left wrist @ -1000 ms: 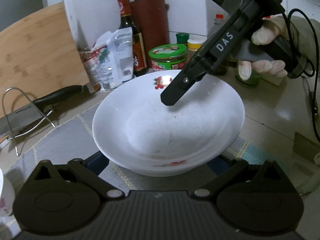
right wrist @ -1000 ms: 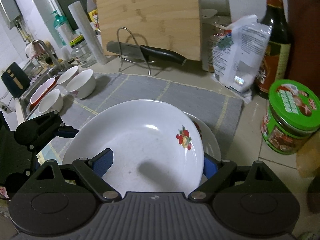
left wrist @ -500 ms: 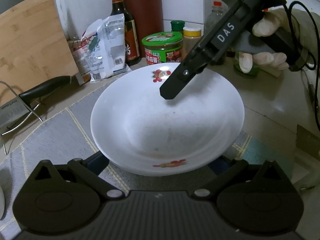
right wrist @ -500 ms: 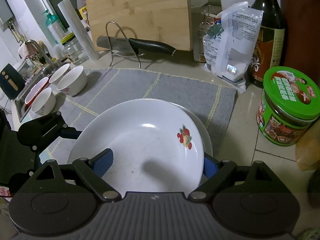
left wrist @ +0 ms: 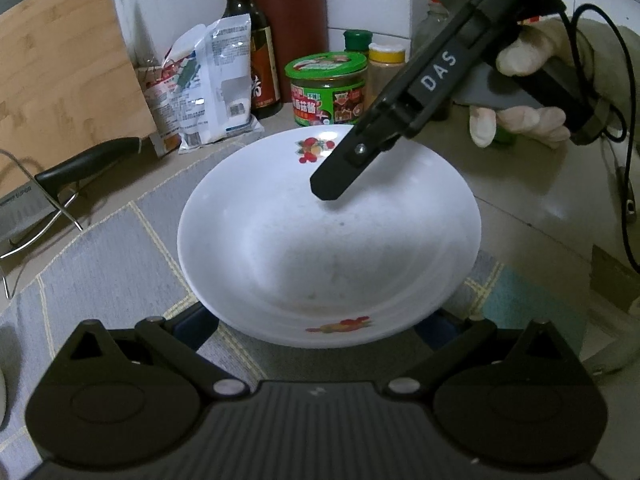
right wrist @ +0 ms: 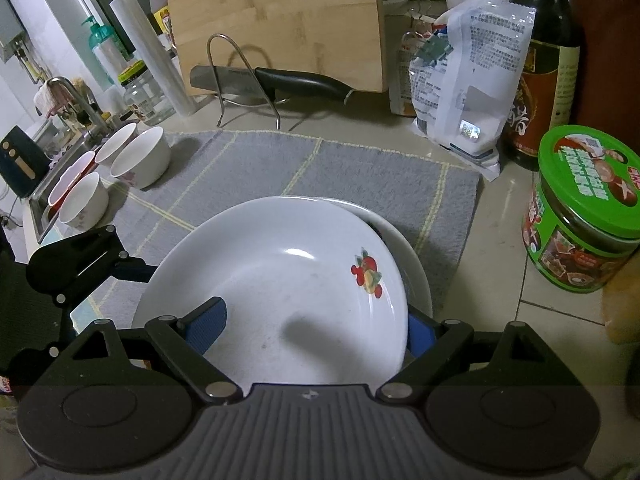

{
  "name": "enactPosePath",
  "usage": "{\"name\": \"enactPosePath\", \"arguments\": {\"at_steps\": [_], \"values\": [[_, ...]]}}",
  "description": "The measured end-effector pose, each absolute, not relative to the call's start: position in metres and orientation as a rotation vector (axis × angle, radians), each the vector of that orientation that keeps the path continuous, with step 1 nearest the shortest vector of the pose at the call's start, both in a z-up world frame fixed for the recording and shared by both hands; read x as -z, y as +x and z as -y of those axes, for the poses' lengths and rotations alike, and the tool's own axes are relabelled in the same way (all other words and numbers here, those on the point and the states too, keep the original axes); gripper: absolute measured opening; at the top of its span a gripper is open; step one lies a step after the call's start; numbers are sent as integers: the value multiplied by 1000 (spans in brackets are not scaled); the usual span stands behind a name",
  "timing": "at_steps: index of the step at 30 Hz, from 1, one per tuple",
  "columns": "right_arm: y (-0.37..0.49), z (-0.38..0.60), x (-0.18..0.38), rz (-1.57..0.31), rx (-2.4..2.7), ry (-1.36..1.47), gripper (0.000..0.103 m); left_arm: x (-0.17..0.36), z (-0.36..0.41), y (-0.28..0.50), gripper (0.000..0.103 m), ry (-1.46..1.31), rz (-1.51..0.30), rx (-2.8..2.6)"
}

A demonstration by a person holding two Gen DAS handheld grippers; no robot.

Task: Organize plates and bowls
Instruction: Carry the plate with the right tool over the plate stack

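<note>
- The deep white glazed plate with red fruit decals (left wrist: 328, 248) fills the middle of the left wrist view; in the right wrist view it (right wrist: 288, 292) sits at lower centre.
- In the right wrist view, a 2nd white plate (right wrist: 416, 272) shows as a thin crescent of rim just behind and under the 1st, on its right side.
- The left gripper (left wrist: 316, 320) has its 2 black fingers spread wide, 1 on each side of the plate's near rim; I cannot tell whether the pads touch the plate.
- The right gripper (right wrist: 308, 324) straddles the opposite rim: its ribbed blue left pad (right wrist: 206, 326) lies over the smooth inner surface, the right pad outside the rim. Whether it pinches the plate cannot be told.
- In the left wrist view, 1 black finger (left wrist: 348, 168) of the right gripper reaches in from the upper right over the bowl of the plate.
- Both plates rest over a grey woven mat with pale yellow grid lines (right wrist: 328, 168).
- 4 small round white bowls (right wrist: 140, 162) cluster at the left edge of the right wrist view, beside the mat.
- A green-lidded round jar (right wrist: 584, 208) stands at the right edge on glossy beige tile.
</note>
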State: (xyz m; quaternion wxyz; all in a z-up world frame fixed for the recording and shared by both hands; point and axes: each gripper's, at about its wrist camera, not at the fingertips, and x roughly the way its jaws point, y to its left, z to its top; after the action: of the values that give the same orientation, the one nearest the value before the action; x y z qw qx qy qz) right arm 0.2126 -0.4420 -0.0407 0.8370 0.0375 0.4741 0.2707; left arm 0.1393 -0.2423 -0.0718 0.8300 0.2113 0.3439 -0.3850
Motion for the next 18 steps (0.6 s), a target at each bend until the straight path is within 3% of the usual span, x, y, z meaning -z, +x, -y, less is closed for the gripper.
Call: {"name": "enactPosePath", "arguments": {"at_steps": [14, 18], "values": [[217, 438, 48, -1031, -553, 64, 95, 70, 243, 146, 102, 452, -779, 810], [217, 437, 48, -1044, -556, 74, 101, 70, 243, 147, 102, 463, -780, 813]]}}
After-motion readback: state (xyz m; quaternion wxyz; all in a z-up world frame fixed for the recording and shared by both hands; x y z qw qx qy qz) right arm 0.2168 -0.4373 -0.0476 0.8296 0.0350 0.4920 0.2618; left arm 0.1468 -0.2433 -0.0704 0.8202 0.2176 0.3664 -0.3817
